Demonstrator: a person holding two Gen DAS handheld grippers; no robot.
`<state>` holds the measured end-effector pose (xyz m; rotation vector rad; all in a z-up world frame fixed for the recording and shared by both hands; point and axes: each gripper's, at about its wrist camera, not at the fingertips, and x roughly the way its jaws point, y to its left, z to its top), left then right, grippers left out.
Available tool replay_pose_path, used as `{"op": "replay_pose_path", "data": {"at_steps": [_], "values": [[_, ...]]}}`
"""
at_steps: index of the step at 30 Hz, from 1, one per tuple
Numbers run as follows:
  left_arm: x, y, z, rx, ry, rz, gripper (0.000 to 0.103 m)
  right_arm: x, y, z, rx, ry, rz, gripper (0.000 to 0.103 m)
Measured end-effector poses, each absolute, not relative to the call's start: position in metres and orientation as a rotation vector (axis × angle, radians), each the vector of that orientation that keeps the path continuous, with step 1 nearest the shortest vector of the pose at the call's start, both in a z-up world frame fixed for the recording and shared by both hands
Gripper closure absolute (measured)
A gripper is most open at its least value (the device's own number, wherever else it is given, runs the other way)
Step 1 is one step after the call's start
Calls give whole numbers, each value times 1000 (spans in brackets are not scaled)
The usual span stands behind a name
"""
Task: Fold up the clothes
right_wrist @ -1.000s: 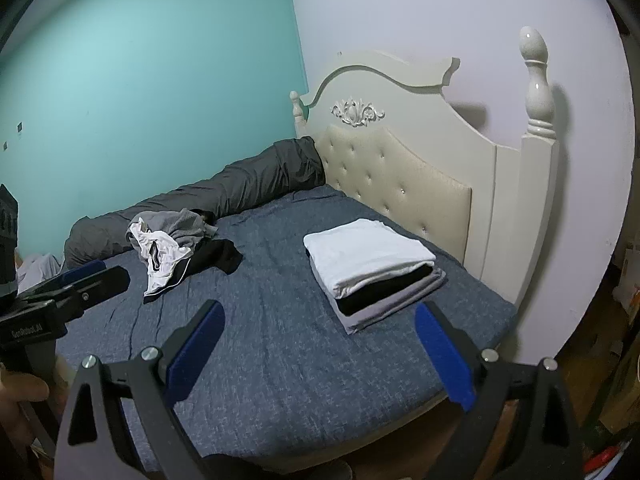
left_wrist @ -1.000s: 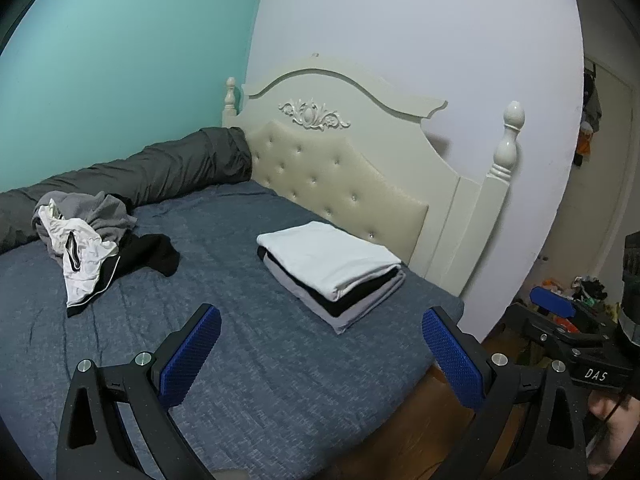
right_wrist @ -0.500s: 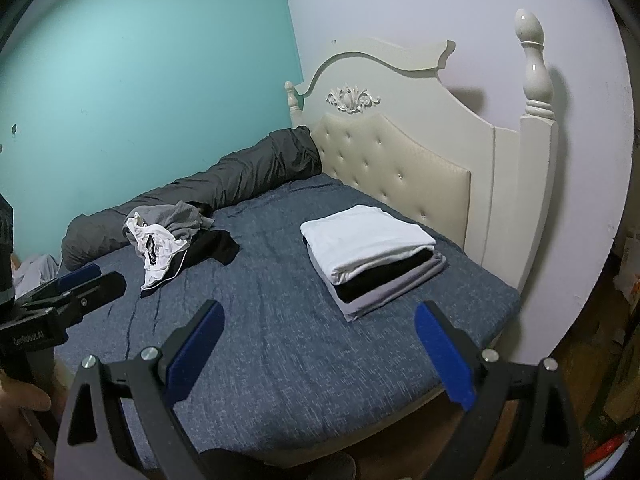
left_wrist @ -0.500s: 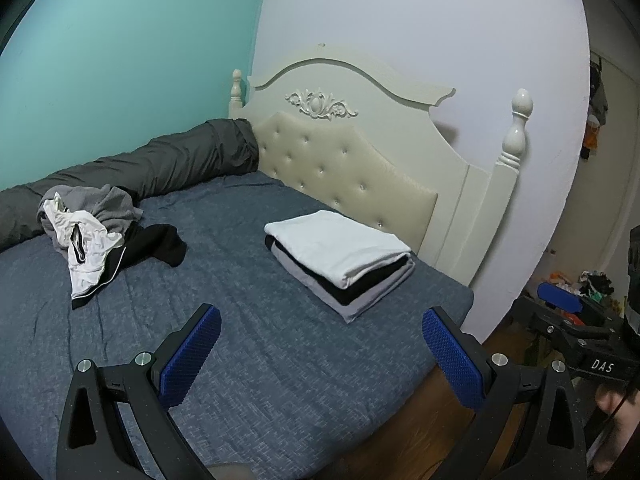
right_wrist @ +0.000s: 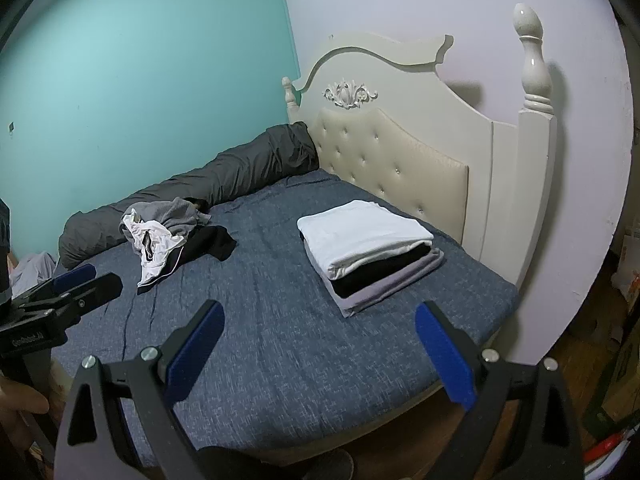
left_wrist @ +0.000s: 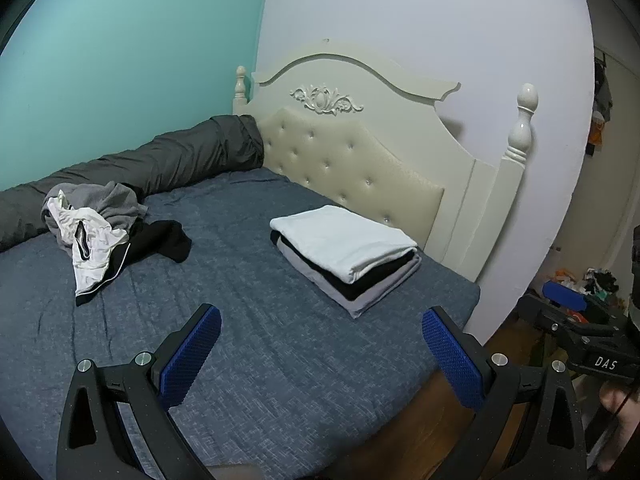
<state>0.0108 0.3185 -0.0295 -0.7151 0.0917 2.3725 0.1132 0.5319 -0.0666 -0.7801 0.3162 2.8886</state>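
A neat stack of folded clothes (left_wrist: 348,252) (right_wrist: 368,248), white on top of black and grey, lies on the blue-grey bed (left_wrist: 256,320) (right_wrist: 280,320) near the headboard. A heap of unfolded clothes (left_wrist: 104,232) (right_wrist: 168,240), grey, white and black, lies at the far left of the bed. My left gripper (left_wrist: 320,344) stands open over the bed's near edge, holding nothing. My right gripper (right_wrist: 318,340) is open too and empty, held back from the bed. Each gripper shows at the edge of the other's view: the right gripper (left_wrist: 576,308), the left gripper (right_wrist: 76,284).
A cream tufted headboard (left_wrist: 360,152) (right_wrist: 400,152) with posts backs the bed. A dark grey rolled duvet (left_wrist: 160,164) (right_wrist: 240,176) runs along the teal wall. Wooden floor (left_wrist: 420,420) and scattered items (left_wrist: 592,280) lie right of the bed. A hand (right_wrist: 20,404) shows at lower left.
Both grippers have drawn back and shifted slightly, so the bed and headboard sit a little farther away. Jaws stay open. The clothes have not moved.
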Motion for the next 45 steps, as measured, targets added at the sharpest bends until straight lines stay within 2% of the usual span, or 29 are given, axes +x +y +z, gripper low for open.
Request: {"op": "replay_pose_path", "data": {"at_steps": [45], "values": [[14,319,-33,-705,85,2357,1,116,533,-77,-809,344,2867,6]]}}
